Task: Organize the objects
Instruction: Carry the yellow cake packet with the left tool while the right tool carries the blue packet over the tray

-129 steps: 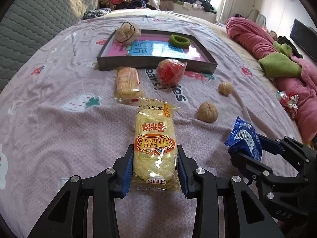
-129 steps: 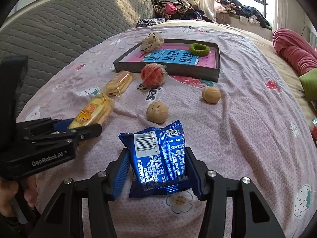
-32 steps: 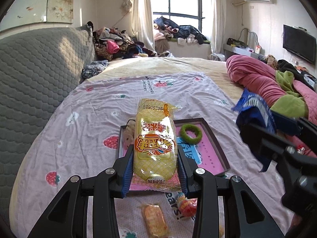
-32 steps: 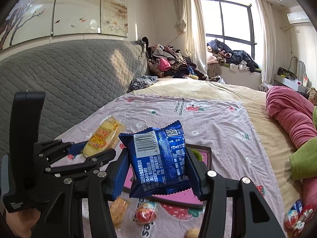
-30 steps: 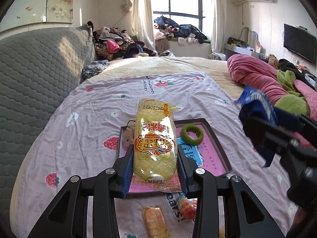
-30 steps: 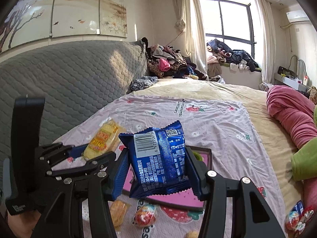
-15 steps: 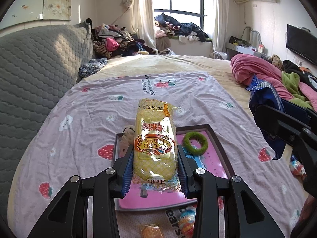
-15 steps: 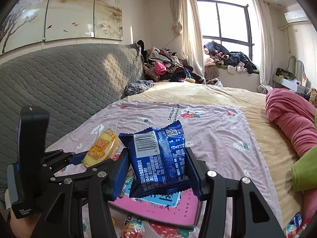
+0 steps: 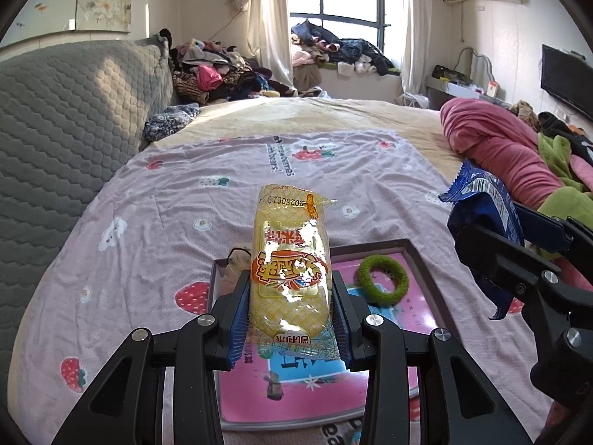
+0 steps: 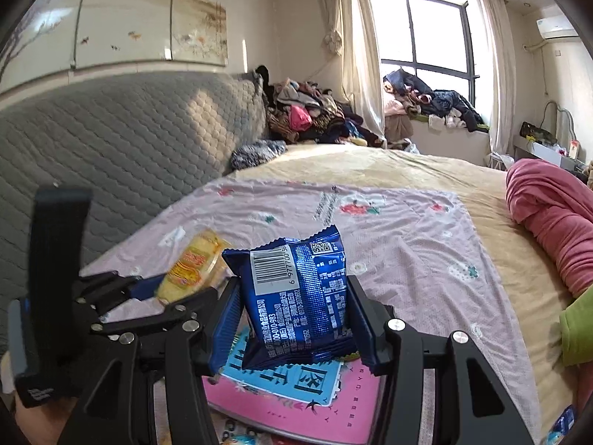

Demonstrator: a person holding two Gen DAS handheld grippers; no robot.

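My left gripper (image 9: 291, 309) is shut on a yellow snack packet (image 9: 291, 270) and holds it in the air over the dark tray (image 9: 426, 270) with its pink and blue floor. A green ring (image 9: 383, 285) and a beige bundle (image 9: 233, 270) lie in that tray. My right gripper (image 10: 294, 324) is shut on a blue snack packet (image 10: 300, 296), also above the tray (image 10: 296, 404). In the left wrist view the blue packet (image 9: 481, 204) shows at the right. The right wrist view has the yellow packet (image 10: 192, 272) at its left.
The tray lies on a lilac strawberry-print sheet (image 9: 166, 222) on a bed. A grey quilted headboard (image 9: 55, 129) runs along the left. Rolled pink bedding (image 9: 500, 152) and green cloth (image 9: 563, 204) lie at the right. Heaped clothes (image 9: 222, 74) sit at the far end.
Both grippers have moved forward and lower over the bed with their packets. The tray now lies under them, larger in view; the loose snacks in front of it have dropped out of view.
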